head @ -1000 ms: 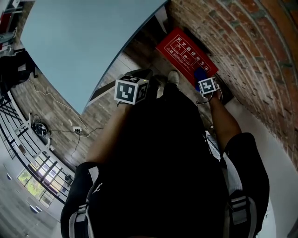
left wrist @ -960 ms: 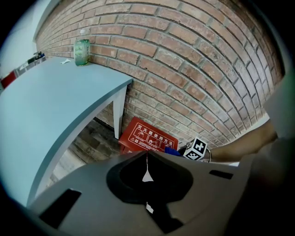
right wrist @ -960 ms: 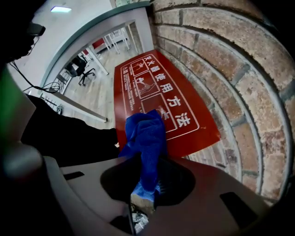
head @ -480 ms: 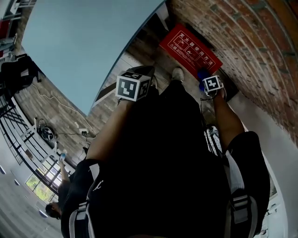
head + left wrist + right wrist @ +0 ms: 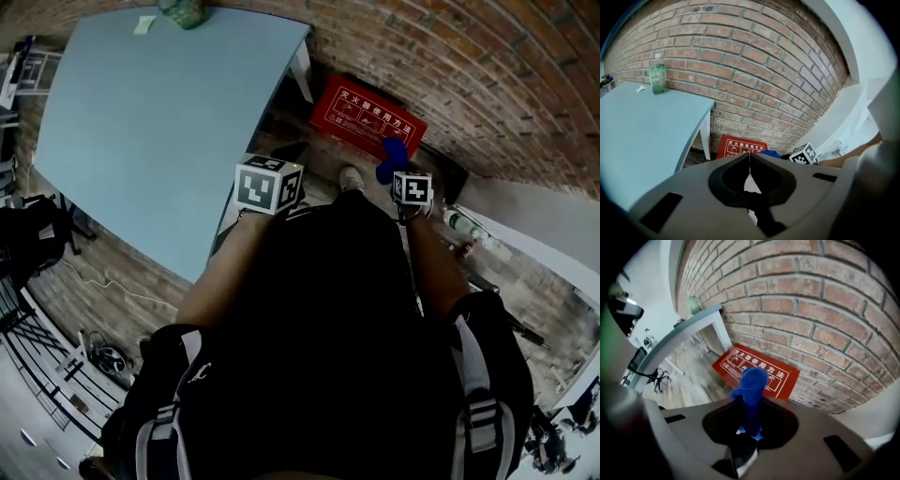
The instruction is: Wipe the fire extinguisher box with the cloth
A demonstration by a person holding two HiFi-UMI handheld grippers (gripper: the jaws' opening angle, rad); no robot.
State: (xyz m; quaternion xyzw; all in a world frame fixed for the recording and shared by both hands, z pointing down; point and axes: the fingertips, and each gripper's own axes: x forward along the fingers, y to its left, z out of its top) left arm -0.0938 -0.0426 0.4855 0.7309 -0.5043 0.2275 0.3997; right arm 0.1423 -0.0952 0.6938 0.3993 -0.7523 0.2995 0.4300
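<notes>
The red fire extinguisher box (image 5: 367,116) with white print stands on the floor against the brick wall; it also shows as the red box (image 5: 757,371) and red box (image 5: 740,146) in the gripper views. My right gripper (image 5: 751,401) is shut on a blue cloth (image 5: 752,390), which sticks up between the jaws and hangs a little above and in front of the box. The blue cloth (image 5: 393,157) shows just beyond the right marker cube. My left gripper (image 5: 749,159) is shut with nothing in it, held left of the box near the table's corner.
A pale blue table (image 5: 159,122) with a white leg (image 5: 706,136) stands left of the box, a green bottle (image 5: 658,78) on its far edge. Brick wall (image 5: 825,319) runs behind. A white wall (image 5: 534,206) and bottles on the floor (image 5: 461,225) lie to the right.
The head view has swung, now showing the table's far end and wall. The right gripper with the cloth stays just before the box's right end; the left gripper barely moved.
</notes>
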